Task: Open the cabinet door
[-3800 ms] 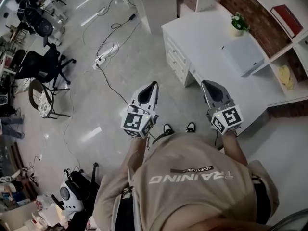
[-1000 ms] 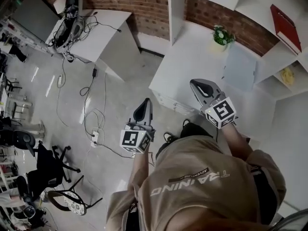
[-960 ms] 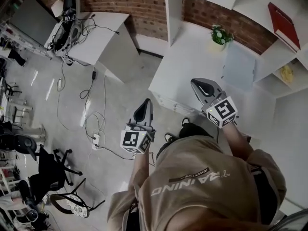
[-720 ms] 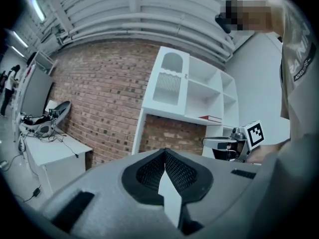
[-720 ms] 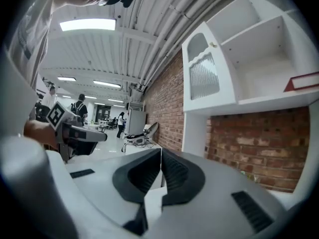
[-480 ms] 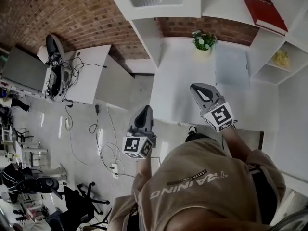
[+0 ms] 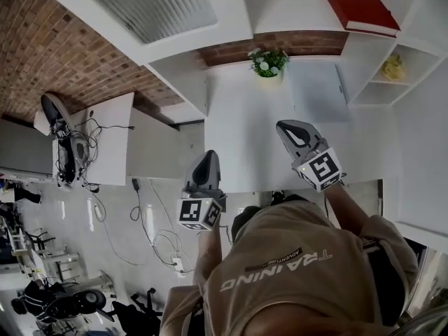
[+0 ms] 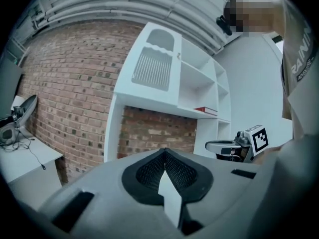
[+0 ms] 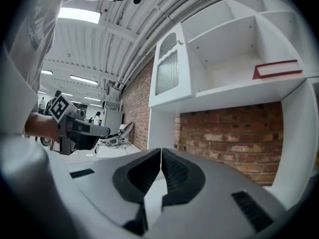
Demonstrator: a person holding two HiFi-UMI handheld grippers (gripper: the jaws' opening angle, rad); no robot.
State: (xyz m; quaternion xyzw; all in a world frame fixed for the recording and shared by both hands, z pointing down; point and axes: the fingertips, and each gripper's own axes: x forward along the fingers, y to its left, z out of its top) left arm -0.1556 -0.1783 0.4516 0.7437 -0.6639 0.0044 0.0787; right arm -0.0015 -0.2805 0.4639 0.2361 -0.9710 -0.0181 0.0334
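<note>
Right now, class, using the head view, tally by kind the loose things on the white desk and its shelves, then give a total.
Red book: 1
Potted plant: 1
Yellow object: 1
Flat grey slab: 1
Total: 4

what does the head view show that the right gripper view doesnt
Only the head view: the potted plant on the white desk, and floor cables. Only the right gripper view: lit ceiling lights and ceiling pipes. Both: the red book, the ribbed cabinet door, the left gripper.
</note>
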